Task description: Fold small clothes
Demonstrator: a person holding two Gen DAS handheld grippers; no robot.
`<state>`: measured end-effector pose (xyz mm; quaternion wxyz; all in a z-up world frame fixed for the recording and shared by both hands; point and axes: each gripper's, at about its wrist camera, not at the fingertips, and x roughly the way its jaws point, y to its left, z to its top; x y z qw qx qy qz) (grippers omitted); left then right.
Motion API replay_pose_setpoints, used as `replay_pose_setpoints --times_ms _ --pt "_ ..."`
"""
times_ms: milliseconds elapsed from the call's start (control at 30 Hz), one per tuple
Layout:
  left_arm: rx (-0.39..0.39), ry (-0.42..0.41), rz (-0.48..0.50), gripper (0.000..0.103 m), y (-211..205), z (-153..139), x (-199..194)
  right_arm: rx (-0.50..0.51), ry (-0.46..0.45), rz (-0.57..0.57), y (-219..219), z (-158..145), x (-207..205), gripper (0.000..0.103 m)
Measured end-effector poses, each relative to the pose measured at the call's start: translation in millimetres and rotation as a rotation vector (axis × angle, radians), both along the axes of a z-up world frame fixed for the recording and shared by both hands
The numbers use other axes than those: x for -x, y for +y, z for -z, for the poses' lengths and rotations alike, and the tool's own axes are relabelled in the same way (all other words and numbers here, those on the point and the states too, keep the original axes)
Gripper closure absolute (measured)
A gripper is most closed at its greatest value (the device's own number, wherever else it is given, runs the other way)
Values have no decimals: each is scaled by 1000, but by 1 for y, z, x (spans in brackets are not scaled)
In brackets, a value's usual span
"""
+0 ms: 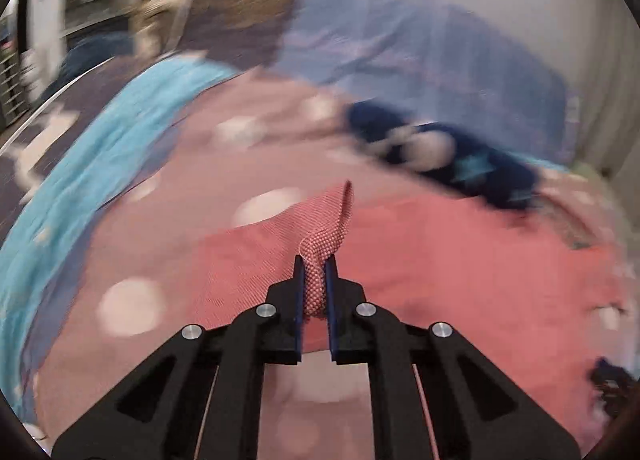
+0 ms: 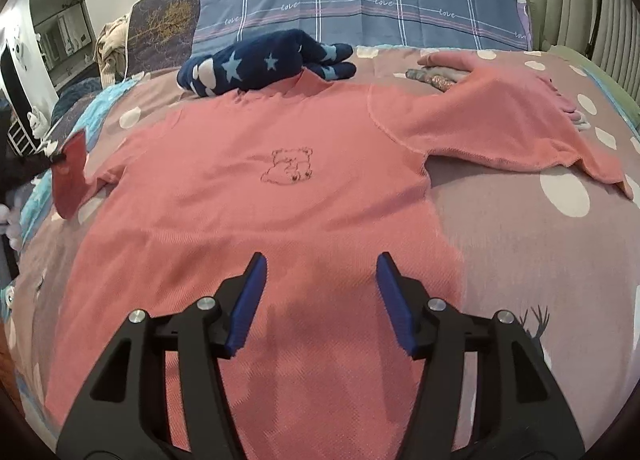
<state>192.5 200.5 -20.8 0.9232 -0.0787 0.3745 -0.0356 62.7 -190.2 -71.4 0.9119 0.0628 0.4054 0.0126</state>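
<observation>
A pink long-sleeved top (image 2: 256, 196) with a small bear drawing lies front-up on the bed. My right gripper (image 2: 320, 272) is open, its blue fingers hovering over the lower part of the top. My left gripper (image 1: 315, 262) is shut on the cuff of the top's left sleeve (image 1: 324, 244), lifted off the bed; the view is blurred by motion. That lifted sleeve (image 2: 70, 176) shows at the left edge of the right wrist view. The other sleeve (image 2: 500, 128) lies spread to the right.
A navy star-patterned garment (image 2: 256, 64) lies just beyond the top's collar. The bedspread (image 2: 520, 244) is mauve with white dots. A blue plaid pillow (image 2: 360, 0) stands at the headboard. A turquoise blanket (image 1: 80, 164) runs along the bed's left side.
</observation>
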Motion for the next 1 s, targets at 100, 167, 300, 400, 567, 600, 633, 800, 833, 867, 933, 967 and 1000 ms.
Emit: replay_pose_setpoints --times_ms 100,167,300,400,567,600,633,800,833,867,933,967,1000 --pt "42 -51 162 94 -67 -21 -1 -10 -14 11 -7 -4 0 45" --pt "59 -56 265 94 -117 -20 -3 -14 -16 18 -13 -7 1 45" --pt "75 2 397 94 -191 10 -3 -83 9 13 -31 -12 -7 48" --pt "96 83 431 94 -217 40 -6 -139 16 -49 -33 -20 -26 63" --pt "130 134 419 94 -218 63 -6 -335 100 -134 -28 -19 -95 63" --pt "136 135 416 94 -215 63 -6 -377 125 -151 -24 -16 -106 62" --pt "138 133 413 94 -210 61 -5 -428 165 -164 -18 -12 -122 57" --pt "138 120 408 94 -208 55 -1 -577 321 -167 15 9 -178 37" --pt "136 119 409 94 -210 55 -1 -584 349 -172 23 14 -187 36" --pt "136 118 410 94 -212 54 -1 -580 370 -162 29 18 -194 38" --pt "140 117 413 94 -216 53 -1 -544 375 -165 38 20 -202 86" --pt "149 116 417 94 -219 51 -1 -523 359 -187 41 15 -204 95" --pt "149 106 410 94 -221 48 -1 -501 321 -185 41 6 -202 95"
